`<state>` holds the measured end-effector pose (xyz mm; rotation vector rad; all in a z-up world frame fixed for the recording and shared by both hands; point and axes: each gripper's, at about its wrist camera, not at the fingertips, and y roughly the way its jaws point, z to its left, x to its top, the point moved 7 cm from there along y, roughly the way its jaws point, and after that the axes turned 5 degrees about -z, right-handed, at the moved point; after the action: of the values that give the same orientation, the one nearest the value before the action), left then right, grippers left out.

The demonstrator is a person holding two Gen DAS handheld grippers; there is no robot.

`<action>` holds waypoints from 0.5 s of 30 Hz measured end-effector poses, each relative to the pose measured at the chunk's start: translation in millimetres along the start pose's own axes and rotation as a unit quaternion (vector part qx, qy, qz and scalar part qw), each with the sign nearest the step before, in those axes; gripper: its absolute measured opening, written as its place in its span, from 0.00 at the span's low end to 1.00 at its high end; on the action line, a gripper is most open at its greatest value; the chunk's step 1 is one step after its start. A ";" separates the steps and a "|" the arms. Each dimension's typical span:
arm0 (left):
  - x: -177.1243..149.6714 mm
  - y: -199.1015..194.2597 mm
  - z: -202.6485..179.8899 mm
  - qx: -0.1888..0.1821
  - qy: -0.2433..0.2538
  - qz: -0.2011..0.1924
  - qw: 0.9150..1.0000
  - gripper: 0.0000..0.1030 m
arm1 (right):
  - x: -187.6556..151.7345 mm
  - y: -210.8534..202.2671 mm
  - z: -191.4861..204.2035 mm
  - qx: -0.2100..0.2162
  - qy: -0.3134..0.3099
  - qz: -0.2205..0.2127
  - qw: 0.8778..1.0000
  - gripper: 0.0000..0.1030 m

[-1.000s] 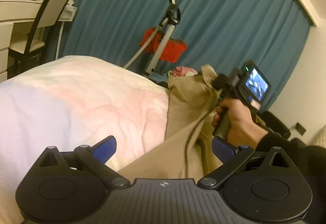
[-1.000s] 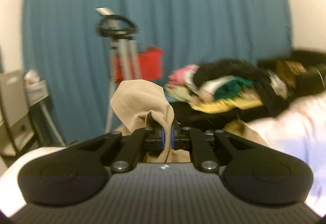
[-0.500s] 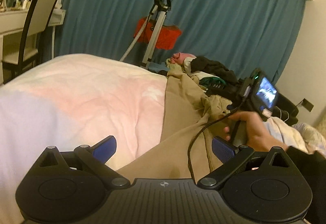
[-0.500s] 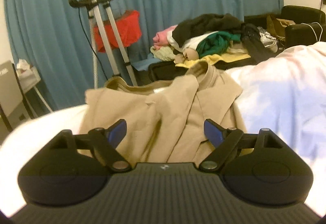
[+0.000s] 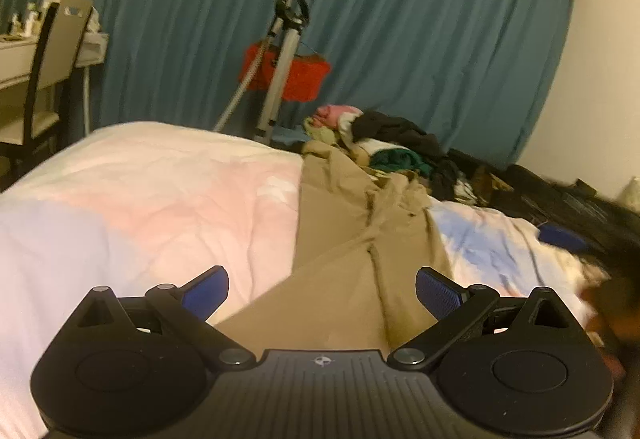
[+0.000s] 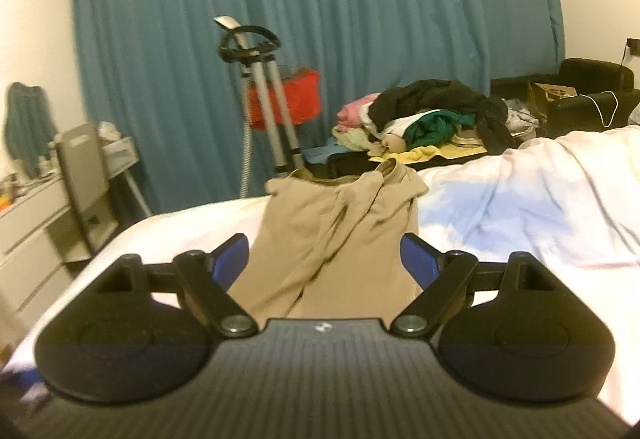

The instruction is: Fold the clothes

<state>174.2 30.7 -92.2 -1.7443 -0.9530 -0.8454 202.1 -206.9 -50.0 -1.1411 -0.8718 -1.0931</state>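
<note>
A tan garment [image 5: 352, 239] lies stretched lengthwise on the bed, rumpled along its middle seam; it also shows in the right wrist view [image 6: 336, 231]. My left gripper [image 5: 322, 293] is open and empty, low over the garment's near end. My right gripper [image 6: 325, 259] is open and empty, also over the near end, its jaws spread either side of the cloth. A blue pad of the right gripper [image 5: 562, 237] shows blurred at the right edge of the left wrist view.
The bed has a pink, white and blue quilt [image 5: 160, 207]. A pile of mixed clothes [image 6: 432, 119] lies beyond the bed's far end. A garment steamer stand with a red bag [image 6: 280, 99] stands before the teal curtain. A chair and desk [image 5: 44, 79] stand at left.
My right gripper let go of the tan garment's far end, which dropped flat on the bed, and drew back toward the near end. My left gripper stayed open.
</note>
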 end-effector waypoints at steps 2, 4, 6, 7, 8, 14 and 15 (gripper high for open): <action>1.8 -6.2 0.0 -0.006 -0.006 0.010 1.000 0.97 | -11.2 -40.1 -8.0 0.006 0.004 -0.002 1.000 0.82; 3.6 -12.5 0.1 -0.011 -0.012 0.020 1.000 0.97 | -23.3 -67.6 -18.5 0.006 0.014 0.009 1.000 0.82; 5.4 -18.8 0.1 -0.017 -0.018 0.030 0.999 0.97 | -33.6 -85.1 -30.2 0.003 0.035 0.022 0.999 0.82; 4.4 -17.8 8.2 -0.011 -0.029 0.041 0.999 0.97 | -38.3 -92.9 -36.0 0.001 0.048 0.028 0.998 0.82; 3.4 -16.7 16.5 -0.005 -0.040 0.053 0.998 0.96 | -43.1 -100.7 -41.8 -0.001 0.060 0.034 0.998 0.82; -3.0 -11.5 65.6 0.032 -0.105 0.122 0.986 0.92 | -62.7 -117.5 -62.9 -0.023 0.113 0.058 0.992 0.82; -4.0 -10.7 73.6 0.038 -0.116 0.133 0.984 0.89 | -62.8 -118.3 -64.5 -0.022 0.119 0.058 0.991 0.82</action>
<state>172.1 101.8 -114.7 -1.8798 -0.8637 -0.4346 71.4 -263.0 -93.2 -1.0584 -0.5903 -1.1313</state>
